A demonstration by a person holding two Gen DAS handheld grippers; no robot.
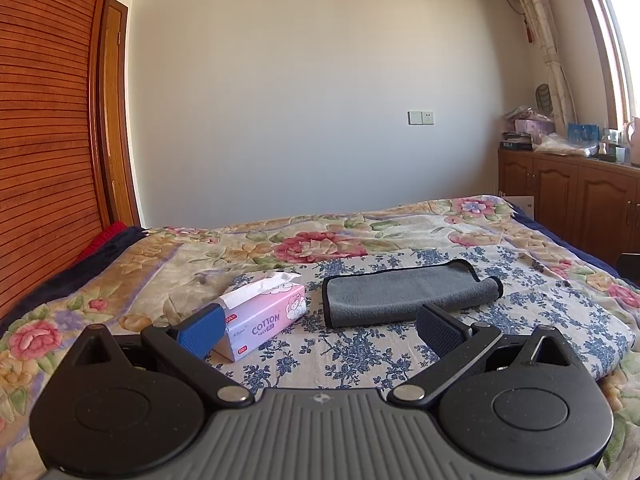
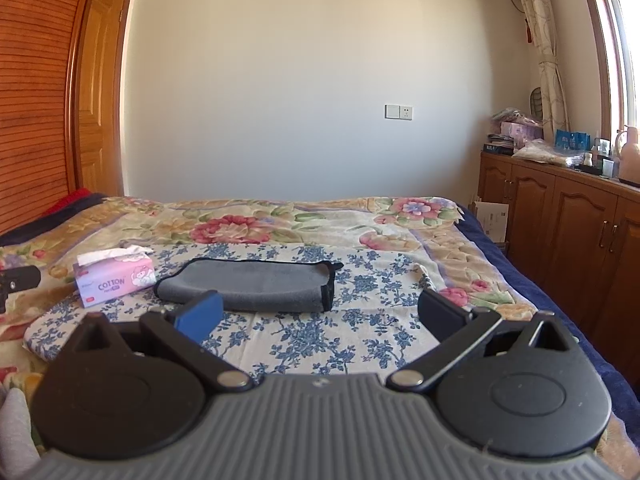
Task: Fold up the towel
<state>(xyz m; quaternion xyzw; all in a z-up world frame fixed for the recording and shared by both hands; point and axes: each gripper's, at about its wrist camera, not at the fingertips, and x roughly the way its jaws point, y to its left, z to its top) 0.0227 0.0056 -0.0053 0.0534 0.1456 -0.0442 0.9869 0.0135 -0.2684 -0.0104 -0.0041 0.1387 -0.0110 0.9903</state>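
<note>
Item 1: grey towel, black-edged, already folded into a flat oblong. It lies on the blue-floral cloth spread over the bed, centre of the left wrist view, slightly right of middle. In the right wrist view the towel sits left of centre.

Item 2: left gripper, lower middle of its frame, fingers spread wide apart, holding nothing; blue pad at left, dark pad at right. It hovers short of the towel's near edge, not touching it.

Item 3: right gripper, fingers likewise wide apart and empty, near the towel's front edge; its left pad overlaps the towel in the picture, contact not determinable.

Item 4: pink tissue pack, marked "COTTON", white tissue protruding, just left of the towel, apart from it.

Item 5: floral quilt beneath the cloth.

Item 6: wooden cabinet, right edge, cluttered top.
</note>
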